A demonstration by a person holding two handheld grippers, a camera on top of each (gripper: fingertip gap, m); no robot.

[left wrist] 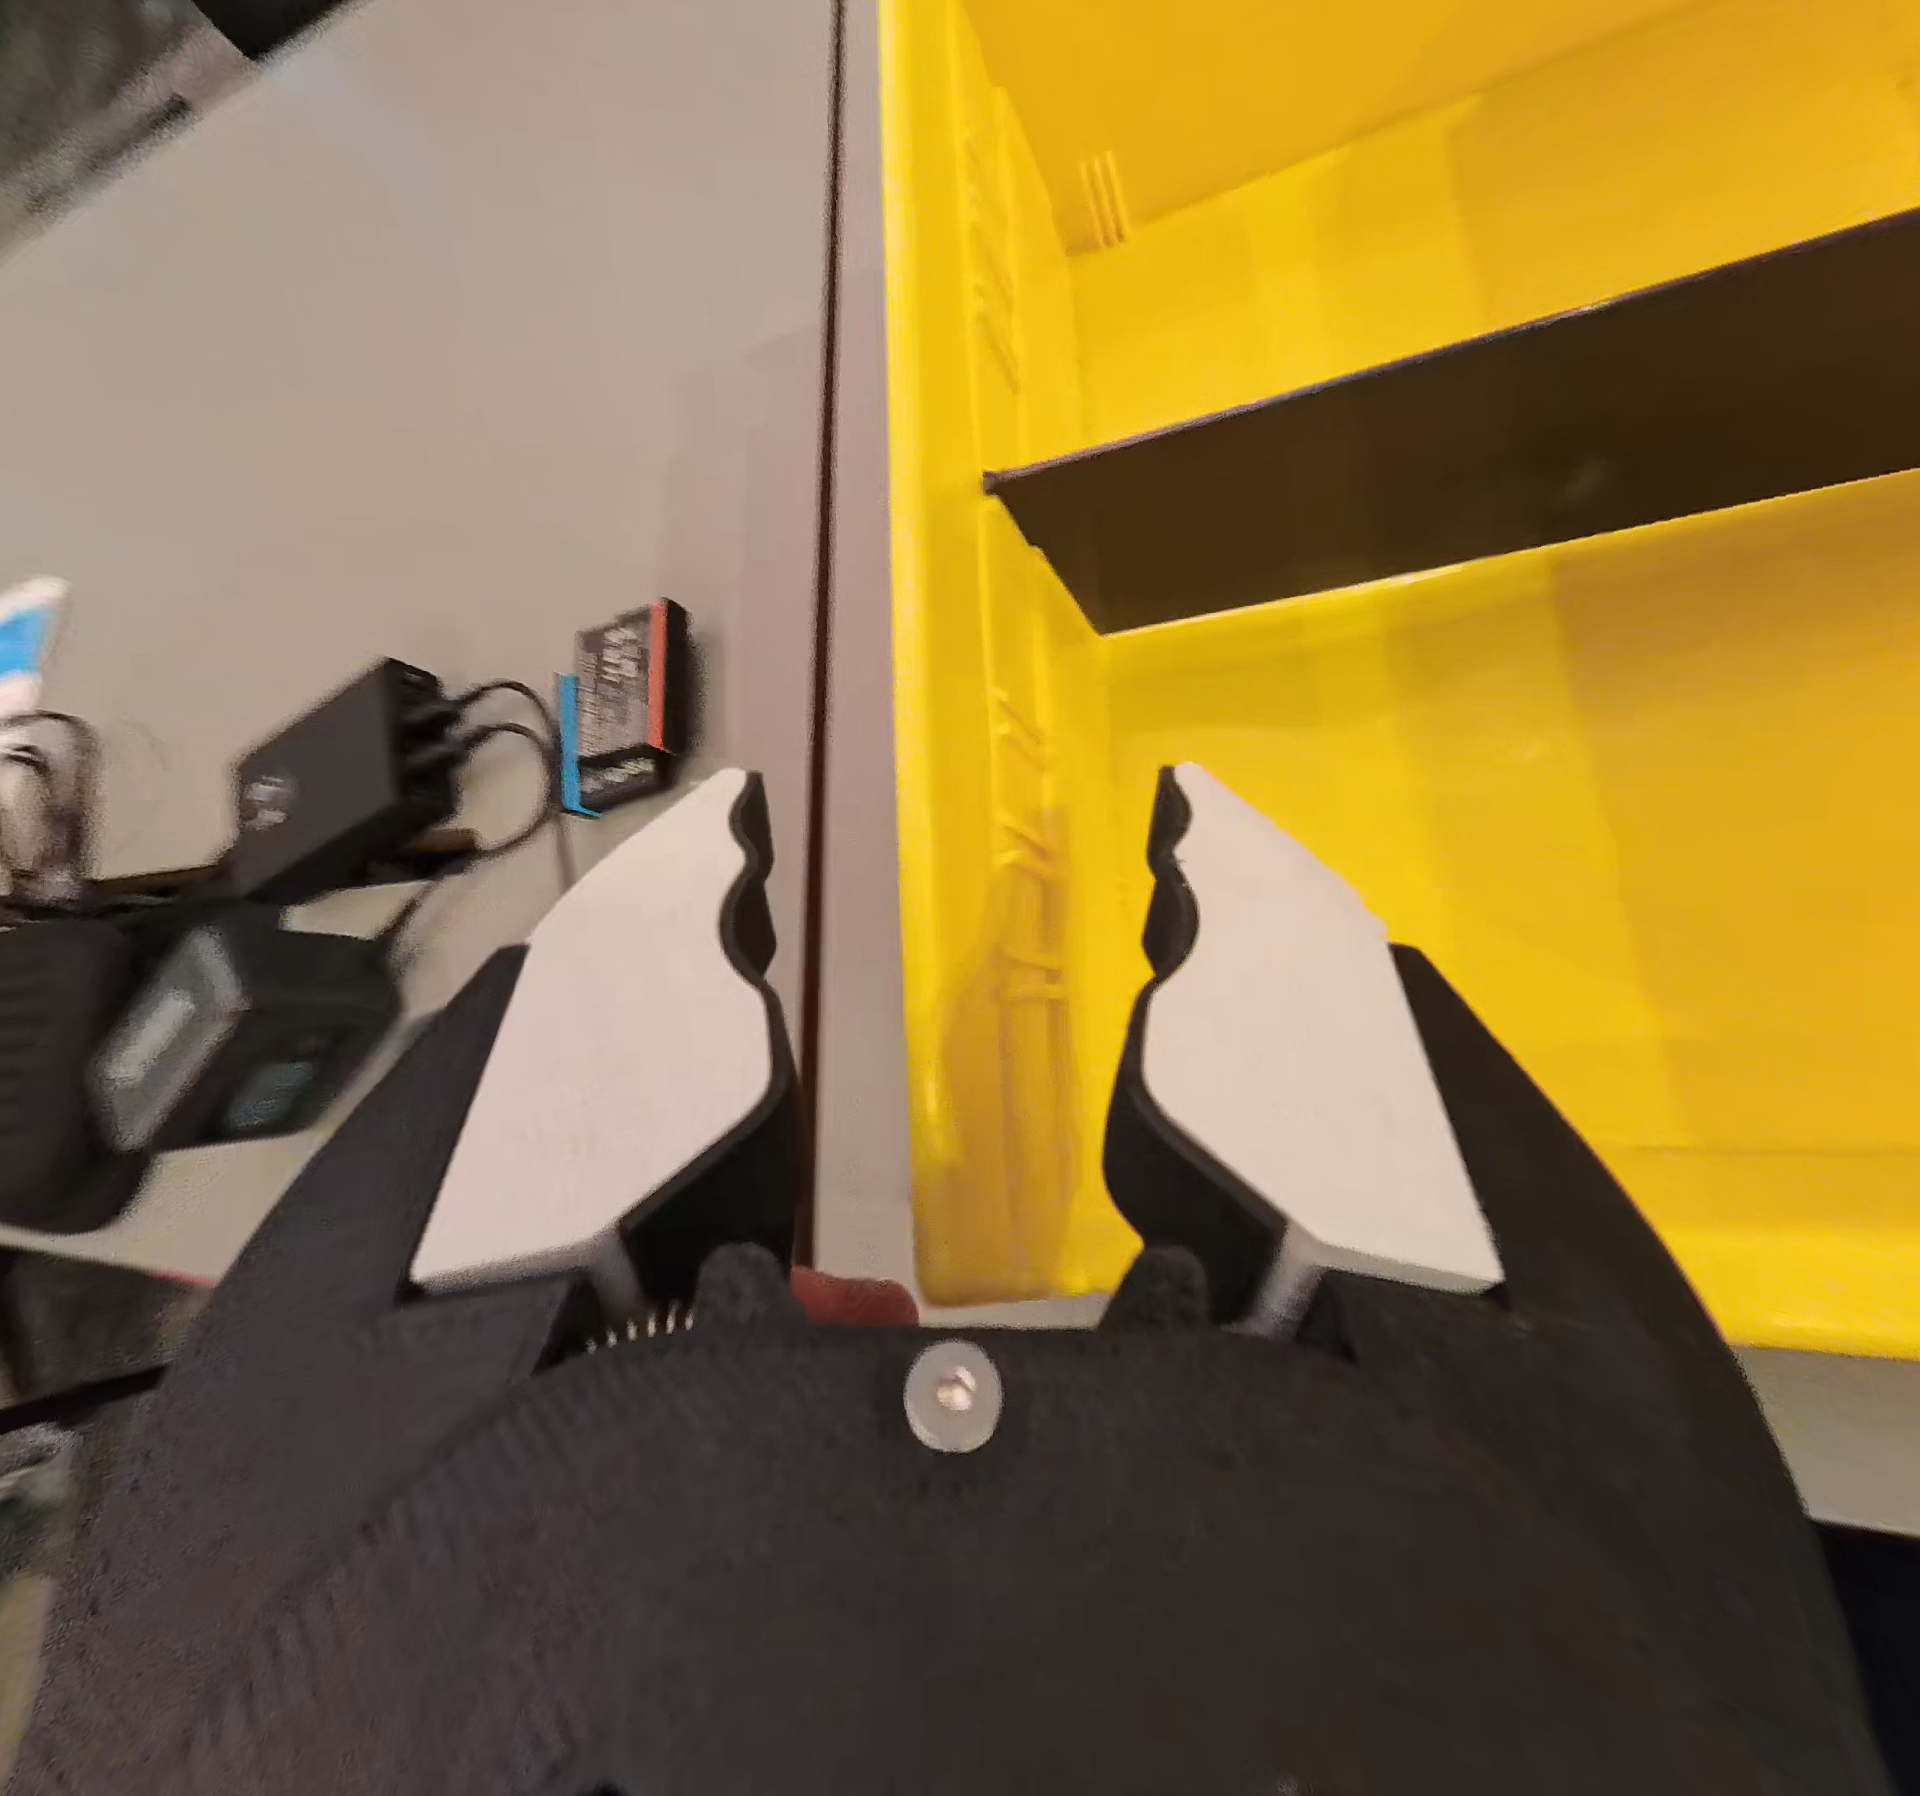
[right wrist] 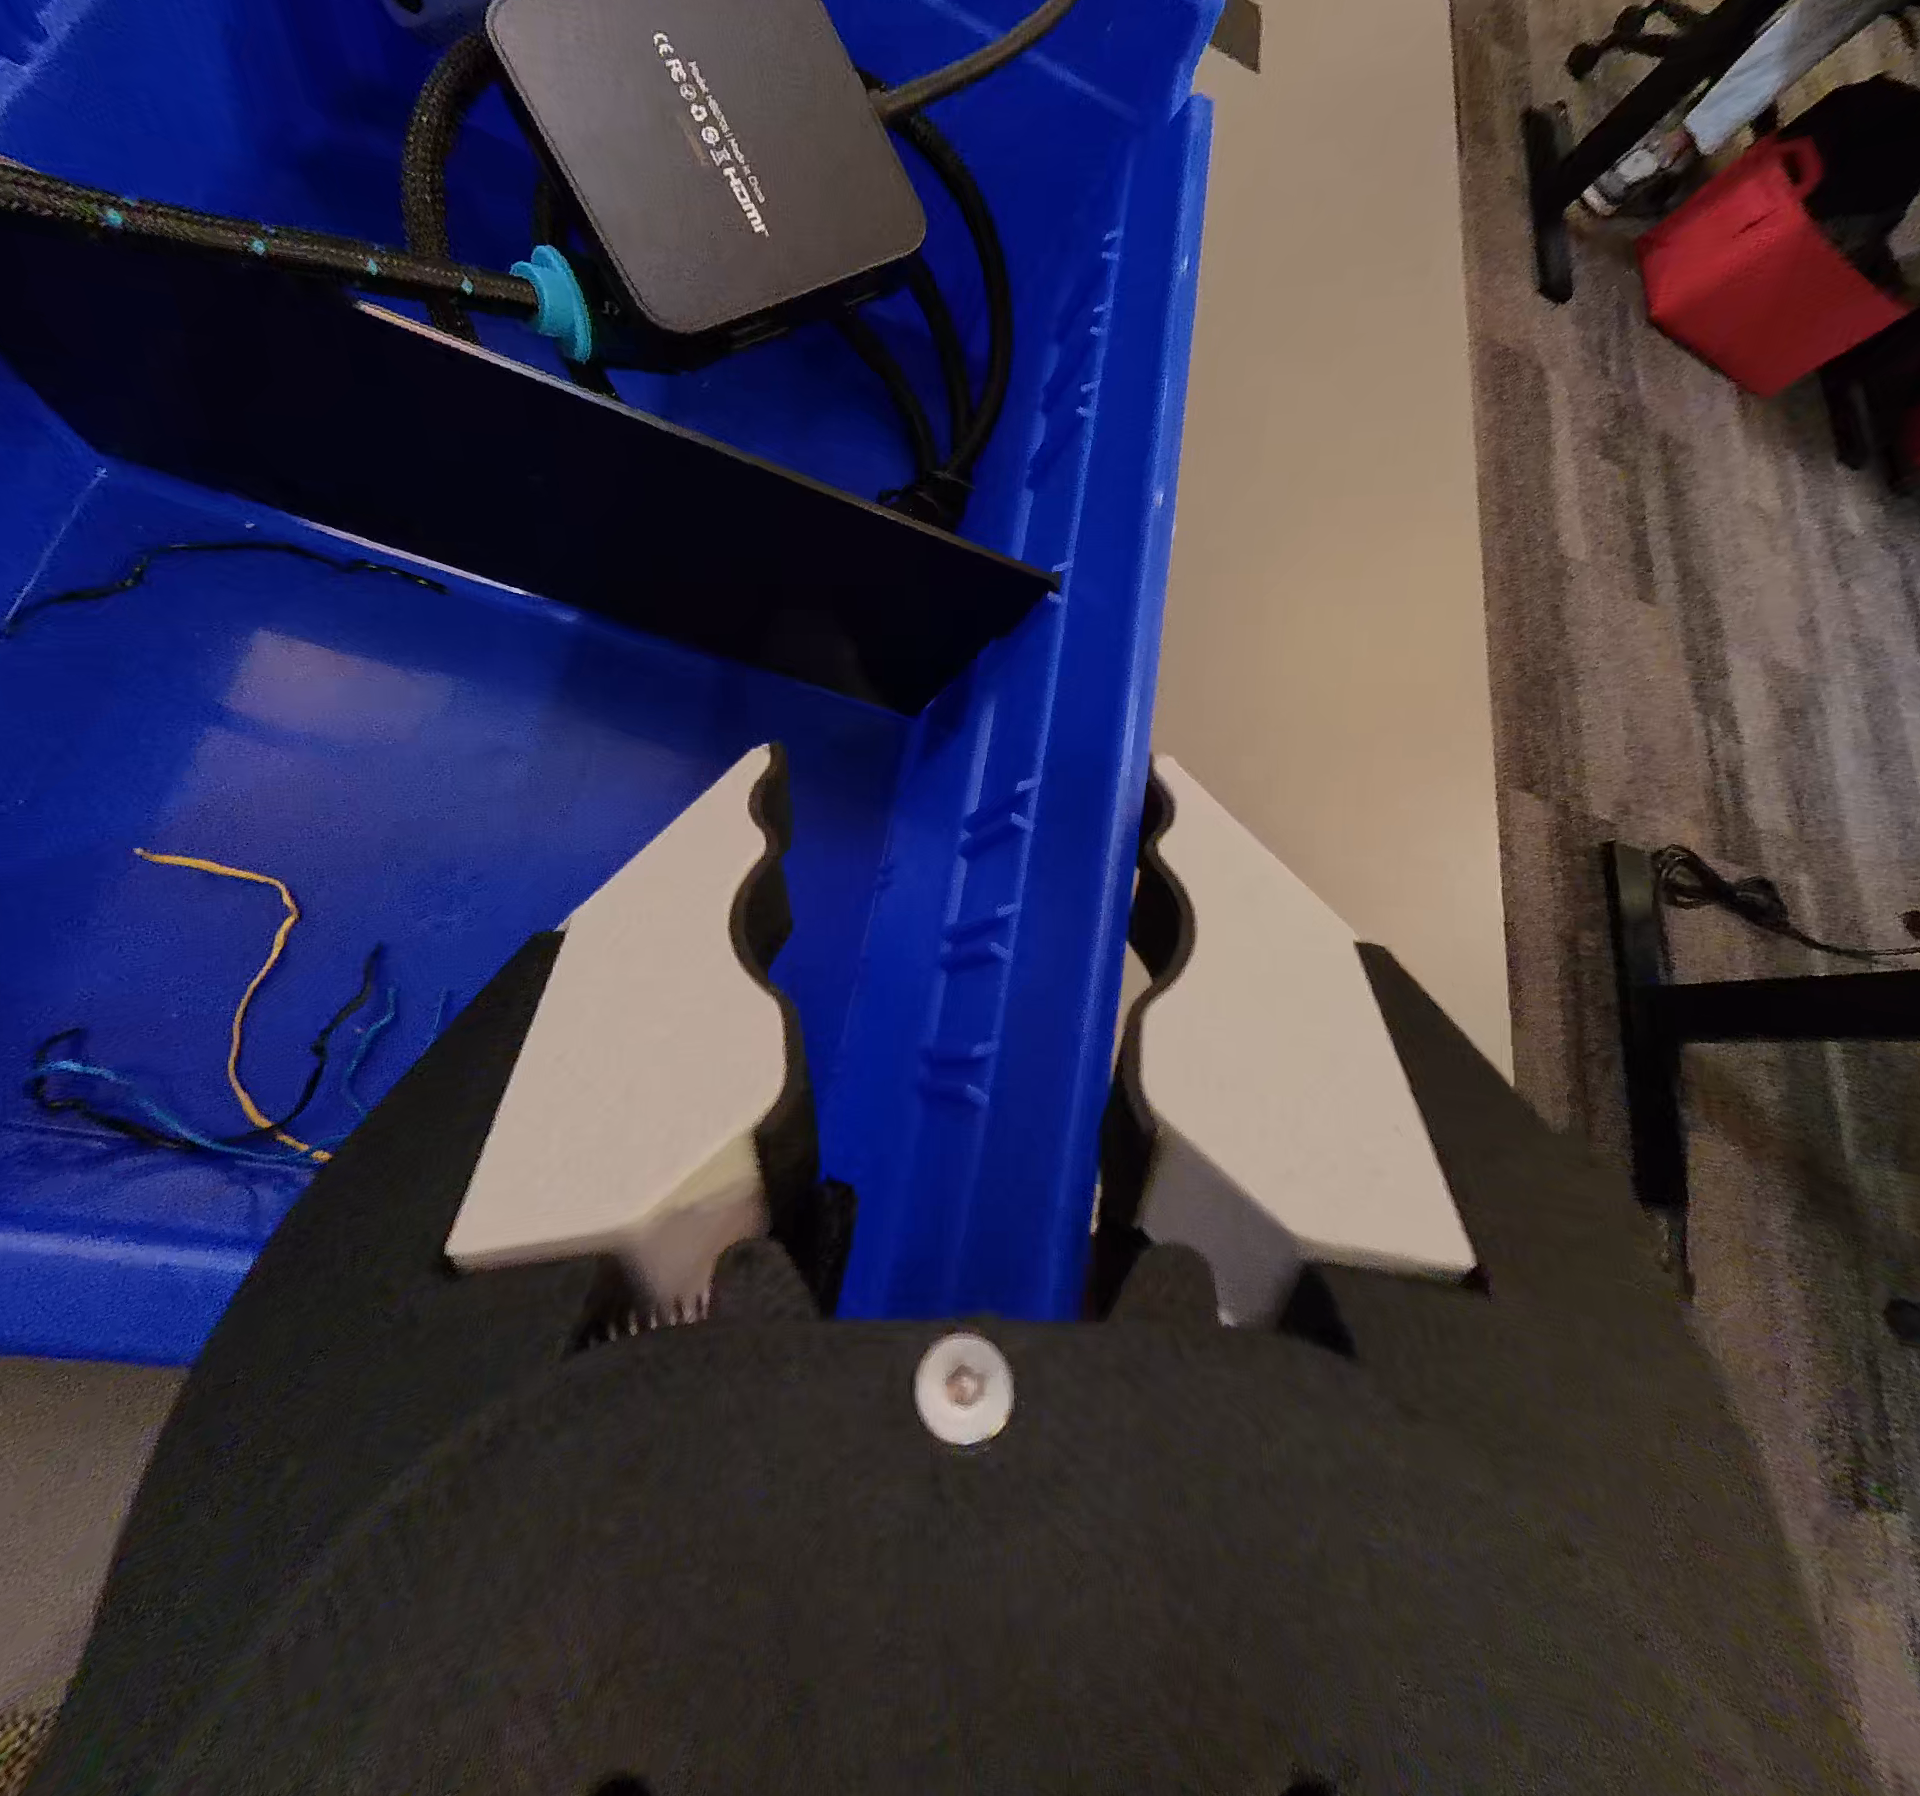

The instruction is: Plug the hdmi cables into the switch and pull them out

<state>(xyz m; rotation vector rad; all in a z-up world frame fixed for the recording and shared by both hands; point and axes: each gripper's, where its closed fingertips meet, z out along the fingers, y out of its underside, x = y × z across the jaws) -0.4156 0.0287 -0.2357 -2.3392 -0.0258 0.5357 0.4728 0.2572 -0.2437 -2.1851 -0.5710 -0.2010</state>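
Jaws gape wide on both the left gripper [left wrist: 961, 790] and right gripper [right wrist: 961, 775], holding nothing. The switch [right wrist: 707, 131] sits upper centre in the blue bin [right wrist: 1081, 707], cables [right wrist: 977, 312] tangled beneath; reaching in could snag them on the black divider [right wrist: 520, 489].

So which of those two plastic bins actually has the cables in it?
The blue plastic bin; braided black cables lie behind its divider. The yellow plastic bin looks empty.

Pale grey tabletop [right wrist: 1340, 458] over streaked grey carpet [right wrist: 1683, 666], black stand legs [right wrist: 1652, 1029].
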